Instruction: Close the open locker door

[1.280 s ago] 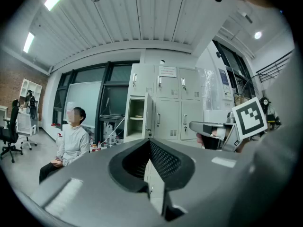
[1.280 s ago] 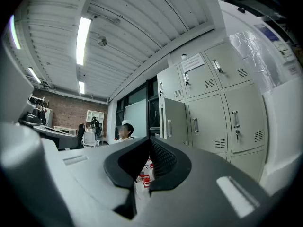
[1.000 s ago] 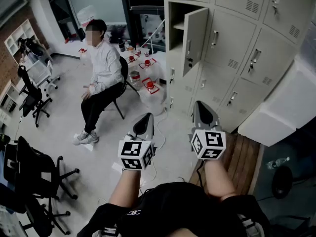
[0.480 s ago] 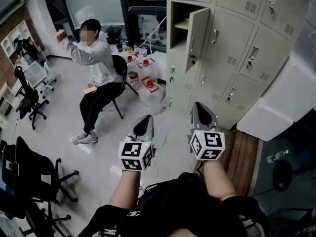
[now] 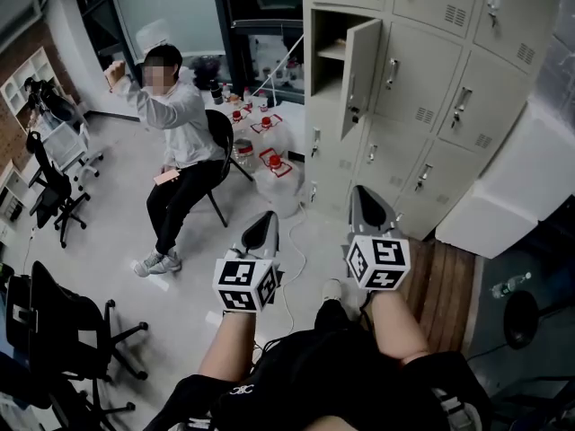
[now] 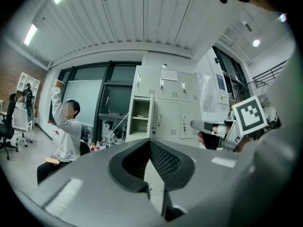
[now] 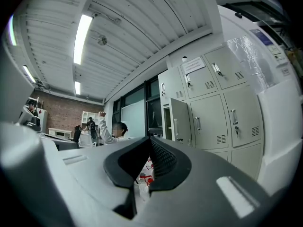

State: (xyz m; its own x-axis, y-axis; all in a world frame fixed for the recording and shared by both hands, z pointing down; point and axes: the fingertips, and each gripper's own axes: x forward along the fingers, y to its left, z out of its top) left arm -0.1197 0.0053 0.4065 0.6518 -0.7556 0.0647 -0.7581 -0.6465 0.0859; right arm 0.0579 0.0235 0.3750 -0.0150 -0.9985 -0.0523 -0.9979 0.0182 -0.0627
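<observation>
Two handheld grippers point level toward a bank of grey lockers (image 5: 431, 88). The left gripper (image 5: 260, 224) and the right gripper (image 5: 364, 196) each have their jaws pressed together, with nothing between them.

Since a second ago, a shoe (image 5: 332, 288) has come into view just below and between the grippers. The lockers have also shifted slightly in the head view. This reads as a step forward, so the approach is probably still under way. The locker door (image 5: 362, 77) hangs at the same angle as before, untouched.

From the right gripper, the door is straight ahead and higher, well apart from the tips. In the right gripper view it stands just right of the jaws, with its handle side turned toward the gripper. From the left gripper, the door is ahead and to the right, and the open compartment (image 5: 328, 52) shows just above the jaws in the left gripper view.

Further out, to the left of the left gripper, a seated person (image 5: 180, 142) has raised one arm. This person is well away from the lockers.
</observation>
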